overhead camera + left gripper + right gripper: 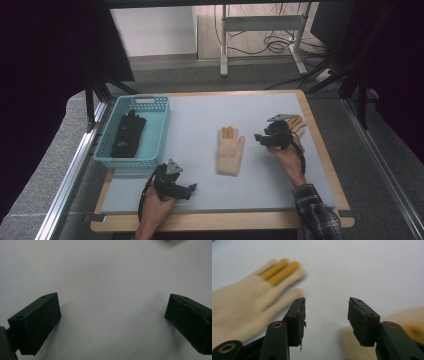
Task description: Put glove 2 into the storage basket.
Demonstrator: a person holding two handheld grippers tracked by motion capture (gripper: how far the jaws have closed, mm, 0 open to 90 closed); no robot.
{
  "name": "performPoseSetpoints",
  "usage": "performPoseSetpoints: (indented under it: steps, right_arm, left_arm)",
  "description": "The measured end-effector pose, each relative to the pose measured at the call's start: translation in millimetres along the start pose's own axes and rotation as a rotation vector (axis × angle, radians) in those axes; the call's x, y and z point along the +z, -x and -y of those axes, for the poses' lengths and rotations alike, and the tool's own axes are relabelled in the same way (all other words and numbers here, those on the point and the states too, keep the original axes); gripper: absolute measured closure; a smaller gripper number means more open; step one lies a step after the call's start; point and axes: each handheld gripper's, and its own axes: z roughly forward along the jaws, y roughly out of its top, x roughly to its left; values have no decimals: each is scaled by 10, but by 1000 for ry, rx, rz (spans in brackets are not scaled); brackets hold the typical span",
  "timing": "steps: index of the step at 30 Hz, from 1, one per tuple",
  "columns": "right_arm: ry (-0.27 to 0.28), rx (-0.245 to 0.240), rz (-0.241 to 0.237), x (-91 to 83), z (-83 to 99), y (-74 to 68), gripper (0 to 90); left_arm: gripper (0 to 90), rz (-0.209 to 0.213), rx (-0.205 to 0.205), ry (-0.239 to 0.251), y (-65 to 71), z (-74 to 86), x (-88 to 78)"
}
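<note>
Hovering my right gripper (264,138) over the glove (296,123) at the desk's (200,115) right edge, fingers spread and empty; my left gripper (187,190) waits spread near the front edge.

My claws (325,320) are black; the near glove (230,150) is cream with orange fingers, the basket (155,131) teal, the worktop (200,120) pale grey.
</note>
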Motion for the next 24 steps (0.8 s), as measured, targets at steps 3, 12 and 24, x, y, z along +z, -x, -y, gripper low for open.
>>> performPoseSetpoints:
  steps: [3, 12, 24]
  right_arm:
    - [10, 38, 56, -84, 6, 241, 448]
    - [3, 98, 176, -197, 105, 677, 379]
    - [-27, 128, 202, 100, 254, 711, 494]
  left_arm:
    - [4, 0, 0, 0, -1, 0, 0]
    - [4, 0, 0, -1, -1, -1, 1]
    - [4, 0, 0, -1, -1, -1, 1]
